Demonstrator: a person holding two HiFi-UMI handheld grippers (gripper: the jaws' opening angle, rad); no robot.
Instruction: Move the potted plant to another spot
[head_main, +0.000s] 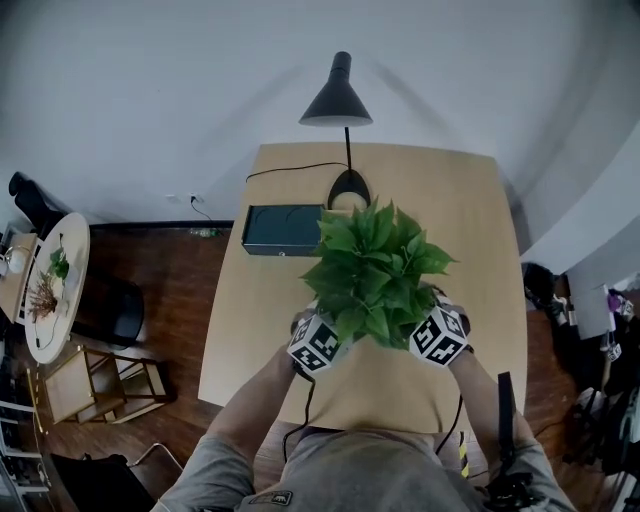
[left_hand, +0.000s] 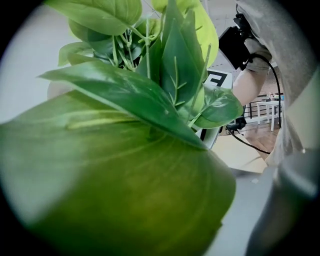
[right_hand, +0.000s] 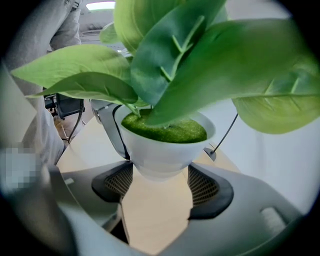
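head view: potted plant (head_main: 375, 270) sat between left gripper (head_main: 325, 335) and right gripper (head_main: 432, 330), over the near half of the surface (head_main: 470, 200); lamp (head_main: 337, 95) and black box (head_main: 283, 229) stood behind. left gripper view: leaves filled the frame, so its grip couldn't be told. right gripper view: jaws were clamped on the white pot (right_hand: 162, 147), low on its sides.

Green leaves (head_main: 372, 270), white pot (right_hand: 165, 150) (moss-green top); black lamp (head_main: 338, 95), seemingly dark-green box (head_main: 283, 229).
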